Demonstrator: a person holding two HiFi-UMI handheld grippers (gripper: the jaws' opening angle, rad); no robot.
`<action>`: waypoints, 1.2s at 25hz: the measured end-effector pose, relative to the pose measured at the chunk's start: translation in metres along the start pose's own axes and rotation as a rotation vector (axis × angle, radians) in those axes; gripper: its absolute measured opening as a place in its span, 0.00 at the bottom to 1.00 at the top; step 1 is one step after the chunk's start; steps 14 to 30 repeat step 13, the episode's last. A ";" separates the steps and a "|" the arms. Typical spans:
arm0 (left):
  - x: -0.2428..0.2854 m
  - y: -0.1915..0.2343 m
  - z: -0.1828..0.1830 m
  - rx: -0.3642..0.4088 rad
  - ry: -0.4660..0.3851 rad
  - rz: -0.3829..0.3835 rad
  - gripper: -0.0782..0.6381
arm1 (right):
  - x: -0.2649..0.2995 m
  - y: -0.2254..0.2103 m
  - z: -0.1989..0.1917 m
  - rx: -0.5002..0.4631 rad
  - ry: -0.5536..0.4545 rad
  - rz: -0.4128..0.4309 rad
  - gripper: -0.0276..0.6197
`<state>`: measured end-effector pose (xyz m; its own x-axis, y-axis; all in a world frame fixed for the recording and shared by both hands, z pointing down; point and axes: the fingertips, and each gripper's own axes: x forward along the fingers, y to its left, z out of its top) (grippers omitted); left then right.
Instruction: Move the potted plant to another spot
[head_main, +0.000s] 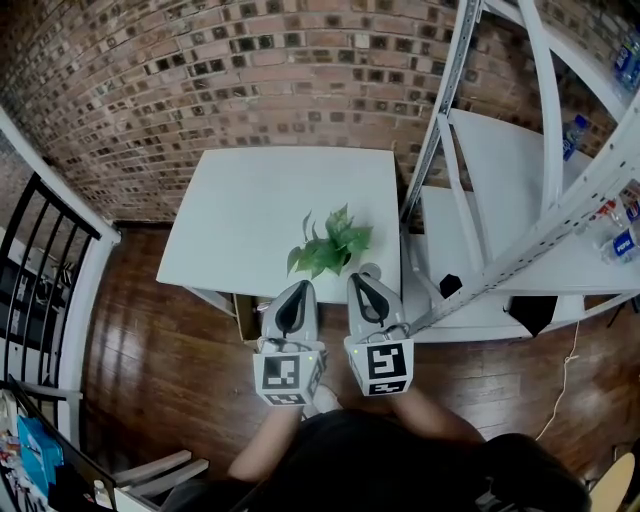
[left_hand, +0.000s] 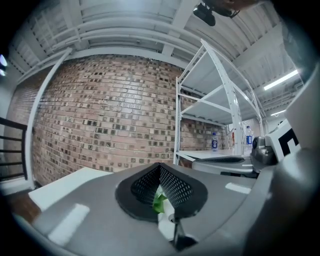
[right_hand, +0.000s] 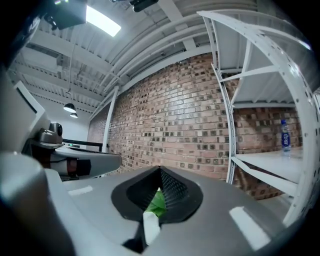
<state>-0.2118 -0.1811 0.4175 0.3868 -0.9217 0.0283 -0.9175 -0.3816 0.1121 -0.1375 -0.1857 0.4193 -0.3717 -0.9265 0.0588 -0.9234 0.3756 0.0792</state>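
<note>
The potted plant (head_main: 328, 246) stands near the front right edge of the white table (head_main: 250, 215); its green leaves hide most of the pot. My two grippers hang side by side just in front of it and point level at it. The left gripper (head_main: 300, 287) has its jaws closed tip to tip with nothing held. So does the right gripper (head_main: 361, 279). In the left gripper view a bit of green leaf (left_hand: 159, 202) shows below the meeting tips of the left gripper (left_hand: 160, 165). The right gripper view shows the same: a leaf (right_hand: 158, 202) under the right gripper (right_hand: 160, 170).
A white metal shelf rack (head_main: 520, 200) stands right of the table, with water bottles (head_main: 573, 132) on it. A brick wall (head_main: 250, 70) runs behind the table. A black railing (head_main: 40, 250) is at the left, over a wooden floor (head_main: 150, 350).
</note>
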 end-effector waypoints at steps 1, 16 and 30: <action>-0.001 0.001 0.000 0.000 0.000 0.000 0.13 | 0.000 0.001 0.000 -0.001 0.001 0.001 0.05; 0.003 -0.001 0.007 0.007 -0.015 -0.013 0.13 | 0.004 0.000 0.004 -0.014 -0.010 -0.006 0.05; 0.003 -0.001 0.007 0.007 -0.015 -0.013 0.13 | 0.004 0.000 0.004 -0.014 -0.010 -0.006 0.05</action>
